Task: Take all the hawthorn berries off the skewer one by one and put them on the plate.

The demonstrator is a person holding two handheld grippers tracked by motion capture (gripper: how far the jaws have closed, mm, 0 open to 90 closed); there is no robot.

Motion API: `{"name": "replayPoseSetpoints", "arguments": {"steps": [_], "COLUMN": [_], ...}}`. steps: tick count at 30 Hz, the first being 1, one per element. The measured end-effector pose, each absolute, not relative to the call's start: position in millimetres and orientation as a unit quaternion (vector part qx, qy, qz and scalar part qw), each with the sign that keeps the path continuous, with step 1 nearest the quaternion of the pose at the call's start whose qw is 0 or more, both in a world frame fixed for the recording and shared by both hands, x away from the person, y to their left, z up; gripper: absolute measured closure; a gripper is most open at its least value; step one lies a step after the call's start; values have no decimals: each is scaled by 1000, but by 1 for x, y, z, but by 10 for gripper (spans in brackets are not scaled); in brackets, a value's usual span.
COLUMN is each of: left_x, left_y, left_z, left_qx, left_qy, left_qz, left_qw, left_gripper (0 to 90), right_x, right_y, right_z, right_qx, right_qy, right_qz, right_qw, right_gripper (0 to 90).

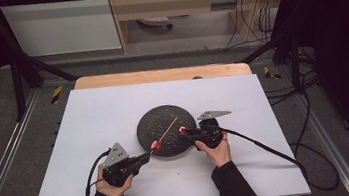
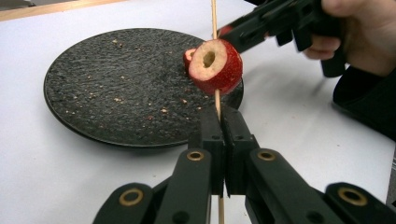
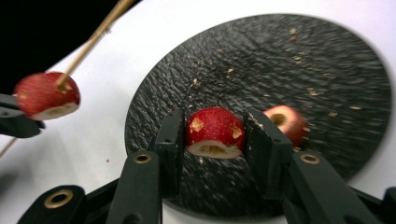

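skewer (image 2: 217,100) w/ one red fruit piece (image 2: 215,66) threaded, pinched in left gripper (image 2: 223,122), jaws together on the stick, over plate (image 2: 93,88) edge. right gripper (image 3: 215,131) clamps a 2nd piece (image 3: 214,130) above the plate. prob next: line its core w/ the tip, push straight. both hands low, grippers angled inward.

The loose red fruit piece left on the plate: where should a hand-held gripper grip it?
Grip the loose fruit piece across its rounded red sides, coming from above: its cored cut face tilts sideways, and the plate leaves room around it.
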State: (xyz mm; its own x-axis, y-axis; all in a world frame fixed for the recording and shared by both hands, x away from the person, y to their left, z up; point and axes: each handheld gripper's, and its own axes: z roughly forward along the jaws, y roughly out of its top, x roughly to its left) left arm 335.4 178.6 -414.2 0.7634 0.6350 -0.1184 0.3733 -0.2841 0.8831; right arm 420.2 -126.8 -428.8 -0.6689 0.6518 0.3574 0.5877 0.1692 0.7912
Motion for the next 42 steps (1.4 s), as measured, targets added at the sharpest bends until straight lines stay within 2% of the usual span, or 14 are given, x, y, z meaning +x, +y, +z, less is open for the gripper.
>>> {"name": "replayPoseSetpoints", "arguments": {"steps": [10, 18, 22, 30, 35, 42], "left_x": [336, 335, 335, 334, 332, 329], "left_y": [177, 176, 175, 171, 167, 161], "left_z": [-416, -417, -417, -418, -420, -421], "left_qx": [793, 794, 795, 799, 803, 810], "left_qy": [319, 319, 317, 315, 310, 301], "left_qz": [128, 128, 128, 126, 124, 122], "left_qw": [502, 501, 501, 497, 493, 488], "left_gripper": [881, 881, 881, 881, 881, 881], "right_x": [425, 423, 417, 399, 389, 382], "right_y": [-109, -111, -116, -131, -137, -138], "right_z": [-449, -444, -433, -419, -419, -422], "right_qx": [403, 397, 384, 372, 365, 364], "right_qy": [786, 788, 790, 781, 782, 780], "right_qz": [466, 469, 476, 500, 504, 508], "right_qw": [39, 46, 52, 38, 33, 30], "right_gripper": [600, 529, 457, 216, 111, 70]}}
